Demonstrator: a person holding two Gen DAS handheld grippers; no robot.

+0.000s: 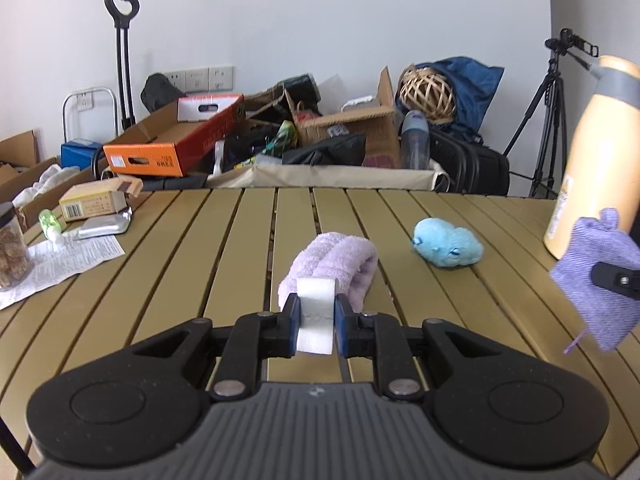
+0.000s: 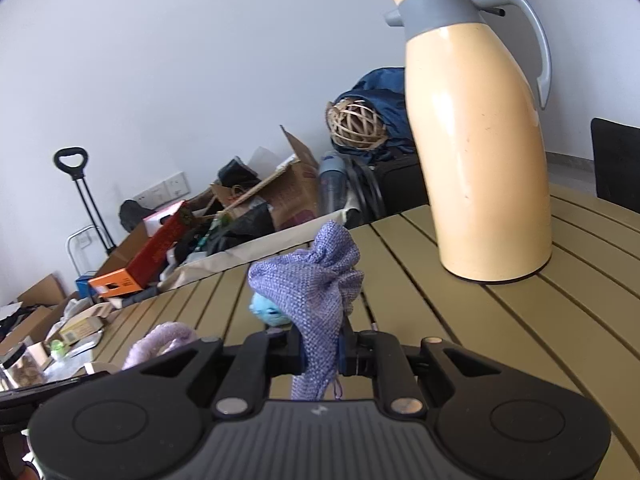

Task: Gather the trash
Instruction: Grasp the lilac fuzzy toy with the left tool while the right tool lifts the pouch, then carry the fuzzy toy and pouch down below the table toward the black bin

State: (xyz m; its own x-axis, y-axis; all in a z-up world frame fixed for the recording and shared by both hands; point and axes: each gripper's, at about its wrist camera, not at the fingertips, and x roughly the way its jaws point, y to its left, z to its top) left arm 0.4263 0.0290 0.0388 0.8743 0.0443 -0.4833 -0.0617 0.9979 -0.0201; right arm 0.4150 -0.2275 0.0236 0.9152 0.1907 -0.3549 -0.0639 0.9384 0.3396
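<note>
My left gripper [image 1: 316, 312] is shut on a white foam block [image 1: 316, 320], held just above the slatted table in front of a rolled lilac towel [image 1: 332, 264]. A purple woven pouch [image 2: 316, 304] stands up between the pads of my right gripper [image 2: 322, 350], which is shut on it; the same pouch [image 1: 596, 280] shows at the right edge of the left wrist view. A blue plush toy [image 1: 446, 248] lies on the table right of the towel, partly hidden behind the pouch [image 2: 268, 312] in the right wrist view.
A tall beige thermos jug [image 2: 480, 140] stands on the olive slatted table [image 1: 200, 264] at the right. At the left edge lie a printed leaflet [image 1: 60, 264], a small box [image 1: 92, 202], a foil pack and a jar [image 1: 12, 248]. Boxes and bags pile up beyond the far edge.
</note>
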